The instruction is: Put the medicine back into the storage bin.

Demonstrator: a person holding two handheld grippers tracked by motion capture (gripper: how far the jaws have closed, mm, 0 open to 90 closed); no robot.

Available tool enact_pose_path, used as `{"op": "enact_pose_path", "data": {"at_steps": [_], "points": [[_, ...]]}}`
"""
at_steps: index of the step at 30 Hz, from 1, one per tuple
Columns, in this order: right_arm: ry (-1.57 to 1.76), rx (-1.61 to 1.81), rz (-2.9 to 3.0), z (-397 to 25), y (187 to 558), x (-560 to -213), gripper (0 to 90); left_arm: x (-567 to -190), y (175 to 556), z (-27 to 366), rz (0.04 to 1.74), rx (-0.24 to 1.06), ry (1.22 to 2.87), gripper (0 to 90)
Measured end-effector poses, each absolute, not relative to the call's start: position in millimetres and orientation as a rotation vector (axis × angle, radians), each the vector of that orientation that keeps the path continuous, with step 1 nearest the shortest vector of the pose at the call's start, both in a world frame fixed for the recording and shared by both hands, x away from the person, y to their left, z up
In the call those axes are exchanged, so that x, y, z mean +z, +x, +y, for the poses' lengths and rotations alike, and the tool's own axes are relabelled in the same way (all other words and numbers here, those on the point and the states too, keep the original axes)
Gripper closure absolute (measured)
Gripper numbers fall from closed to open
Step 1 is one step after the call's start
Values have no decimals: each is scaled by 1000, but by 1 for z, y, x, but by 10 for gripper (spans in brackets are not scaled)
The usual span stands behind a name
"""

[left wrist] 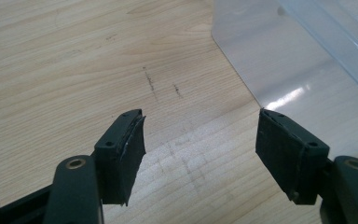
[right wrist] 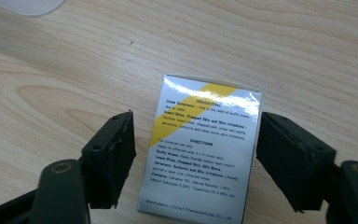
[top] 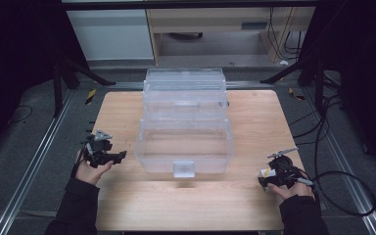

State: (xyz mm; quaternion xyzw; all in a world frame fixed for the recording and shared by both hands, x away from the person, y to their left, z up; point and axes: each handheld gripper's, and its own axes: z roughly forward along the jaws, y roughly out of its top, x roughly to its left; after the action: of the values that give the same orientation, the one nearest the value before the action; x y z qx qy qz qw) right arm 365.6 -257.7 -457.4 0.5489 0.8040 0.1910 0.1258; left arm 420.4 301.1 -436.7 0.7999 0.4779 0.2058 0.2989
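A small white carton [right wrist: 205, 154] with a yellow stripe and printed directions lies flat on the wooden table. My right gripper [right wrist: 196, 140] stands open with one jaw on each side of the carton, the left jaw a little clear of it. From above, the right gripper [top: 264, 179] and the carton [top: 264, 172] sit at the table's right front. My left gripper [top: 121, 156] is at the left front, open with nothing between its jaws [left wrist: 200, 140]. A clear tiered plastic box [top: 186, 147] stands mid-table, and its corner [left wrist: 298, 60] lies just ahead of the left gripper.
The clear box has a white latch [top: 183, 168] on its front wall and stepped trays rising toward the back. Bare wood [top: 176, 205] lies in front of it. Cables [top: 342, 186] trail off the table's right side, and metal rails [top: 34, 161] run along both sides.
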Motion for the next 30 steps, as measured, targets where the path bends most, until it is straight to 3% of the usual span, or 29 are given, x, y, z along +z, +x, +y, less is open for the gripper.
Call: {"op": "enact_pose_path", "data": {"at_steps": [19, 30], "points": [[1636, 479, 2365, -254, 370, -463, 440, -438, 421, 298, 1261, 538, 2141, 317], [1596, 523, 2361, -252, 368, -455, 449, -438, 421, 297, 1258, 535, 2135, 316]]}}
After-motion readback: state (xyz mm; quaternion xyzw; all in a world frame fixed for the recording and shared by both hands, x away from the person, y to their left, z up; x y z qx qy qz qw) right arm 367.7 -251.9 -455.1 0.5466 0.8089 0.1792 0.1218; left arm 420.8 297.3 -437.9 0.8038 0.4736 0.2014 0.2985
